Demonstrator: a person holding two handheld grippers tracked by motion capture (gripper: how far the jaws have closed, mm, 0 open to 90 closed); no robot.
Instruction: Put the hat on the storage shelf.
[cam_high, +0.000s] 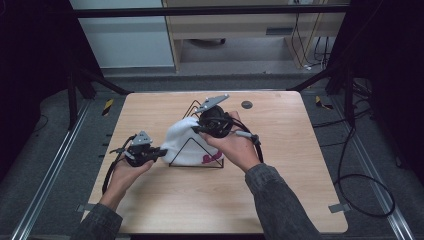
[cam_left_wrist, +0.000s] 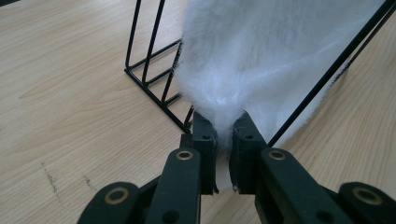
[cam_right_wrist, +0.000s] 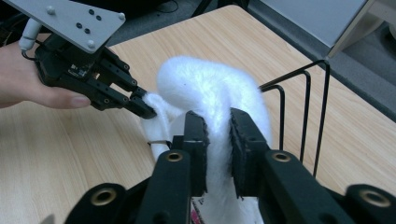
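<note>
We have the white hat (cam_high: 186, 142) draped on the wire rack (cam_high: 197, 159) near the middle of the table (cam_high: 280, 190). Our left claw (cam_left_wrist: 224, 135) is clamped on its lower edge. Our right claw (cam_right_wrist: 217, 128) has its jaws around the top fold, pressing lightly. The hat looks partly seated; pulling it fully over the rack is left.

A recording lab is indicated: beyond the right gripper (cam_high: 216, 121), a lone wooden table (cam_high: 280, 150) is ringed by black frame struts (cam_high: 320, 80), floor rails (cam_high: 45, 175) and loose cables (cam_high: 360, 185).
</note>
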